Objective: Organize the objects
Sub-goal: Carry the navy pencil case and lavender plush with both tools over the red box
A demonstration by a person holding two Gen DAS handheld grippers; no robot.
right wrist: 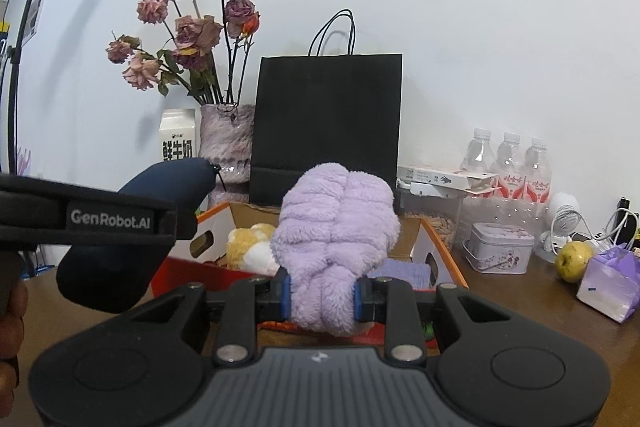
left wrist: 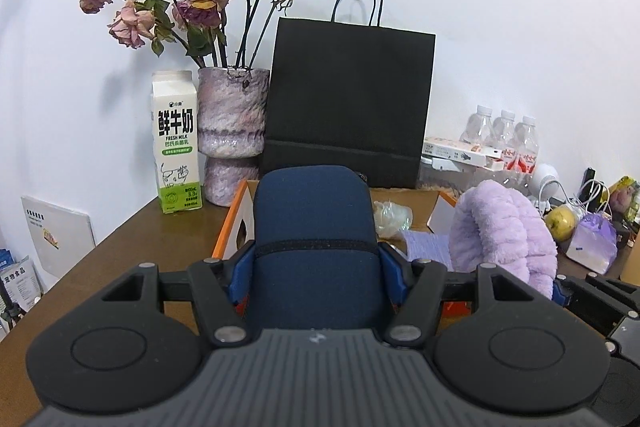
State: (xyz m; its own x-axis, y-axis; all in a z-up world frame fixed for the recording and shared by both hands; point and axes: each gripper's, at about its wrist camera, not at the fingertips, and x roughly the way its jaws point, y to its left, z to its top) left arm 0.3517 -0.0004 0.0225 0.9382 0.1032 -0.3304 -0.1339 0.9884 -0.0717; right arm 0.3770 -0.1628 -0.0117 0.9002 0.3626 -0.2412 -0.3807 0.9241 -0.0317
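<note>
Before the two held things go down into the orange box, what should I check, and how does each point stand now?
1. Left hand-held gripper has firm hold of the navy pouch: ok, jaws pressed on both its sides.
2. Right hand-held gripper holds the purple plush item: ok, squeezed at its lower part.
3. Orange box is open on top: ok.
4. Free room inside the box: cannot tell; a yellow plush toy already lies there, and the rest is hidden.
5. The two held things are apart: ok.
6. Vase of roses close behind the box: not ok, it could be knocked.
</note>
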